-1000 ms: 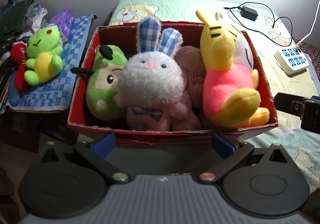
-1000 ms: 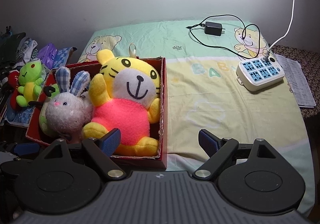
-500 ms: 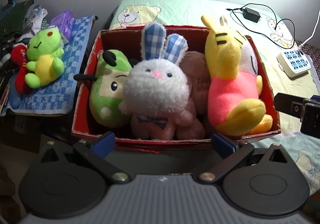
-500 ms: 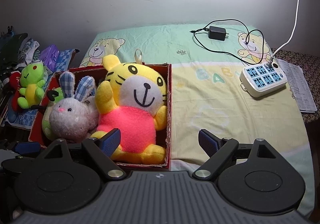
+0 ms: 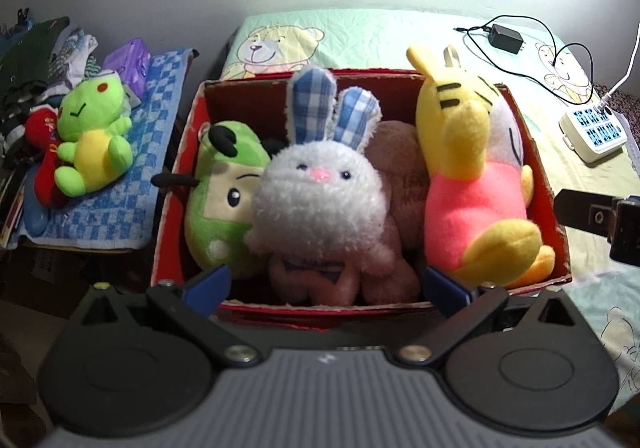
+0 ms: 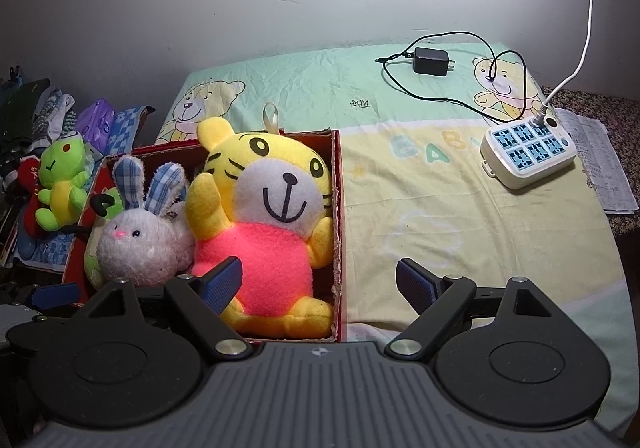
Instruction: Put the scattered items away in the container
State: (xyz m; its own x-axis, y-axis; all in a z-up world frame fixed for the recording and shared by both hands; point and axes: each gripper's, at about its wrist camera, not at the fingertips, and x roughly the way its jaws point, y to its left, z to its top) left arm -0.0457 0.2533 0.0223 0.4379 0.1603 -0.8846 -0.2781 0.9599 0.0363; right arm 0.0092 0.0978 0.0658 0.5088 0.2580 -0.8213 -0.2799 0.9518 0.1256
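Both grippers are hanging released and empty before the red cardboard box at the bed's left edge: left gripper, right gripper; the box is holding a grey plush rabbit and a yellow plush tiger; the lime-green plush frog is lying outside on a blue checked towel, probably the next pick; approaching low and pinching its soft belly squarely would be wise.

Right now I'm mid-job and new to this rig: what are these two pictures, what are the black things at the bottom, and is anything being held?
Each picture comes from a fisheye camera on a handheld two-finger gripper, looking forward along its fingers. The black shapes with blue pads are those fingers. The left gripper faces the red box; the right gripper looks from the box's right side across the bed sheet. Both are open and hold nothing. In the box sit a grey bunny, a yellow tiger, a green plush and a brown one. Outside it, a green frog toy lies on a blue checked cloth. A power strip and a charger rest on the sheet.
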